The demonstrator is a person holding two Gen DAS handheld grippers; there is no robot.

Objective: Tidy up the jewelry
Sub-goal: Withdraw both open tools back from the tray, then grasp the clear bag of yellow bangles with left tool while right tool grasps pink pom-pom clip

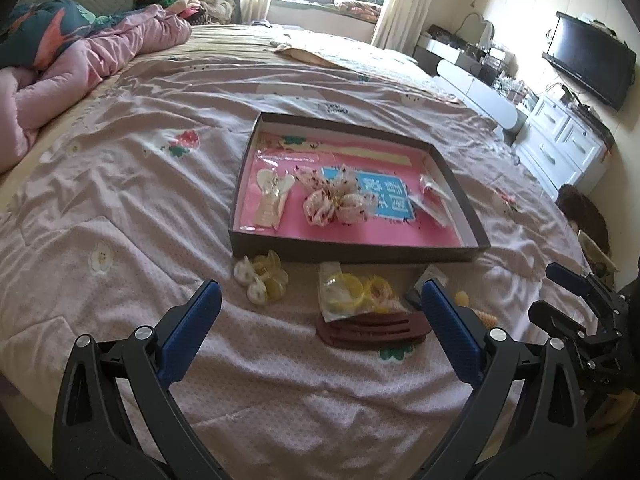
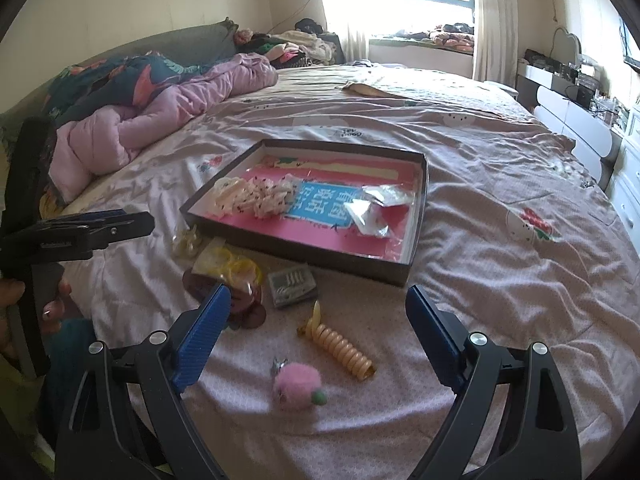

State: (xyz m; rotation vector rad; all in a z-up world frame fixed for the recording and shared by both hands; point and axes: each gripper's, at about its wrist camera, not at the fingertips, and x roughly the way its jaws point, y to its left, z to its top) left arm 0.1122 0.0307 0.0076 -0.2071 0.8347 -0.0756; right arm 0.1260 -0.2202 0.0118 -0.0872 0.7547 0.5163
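A shallow dark box (image 1: 352,250) with a pink floor lies on the bed and holds a floral scrunchie (image 1: 336,196), a cream hair clip (image 1: 272,196) and clear packets (image 1: 434,196). In front of it lie pale yellow clips (image 1: 262,276), a bag of yellow rings (image 1: 352,290) and a brown comb clip (image 1: 372,332). My left gripper (image 1: 320,296) is open and empty above these. My right gripper (image 2: 320,300) is open and empty over a yellow spiral hair tie (image 2: 340,346), a pink pompom (image 2: 298,386) and a grey packet (image 2: 292,284). The box (image 2: 312,258) lies beyond.
A pink quilt (image 1: 80,72) is bunched at the bed's far left. White drawers (image 1: 560,148) and a TV (image 1: 588,58) stand to the right. The right gripper shows at the right edge of the left wrist view (image 1: 580,304); the left gripper (image 2: 80,228) shows at the left edge of the right wrist view.
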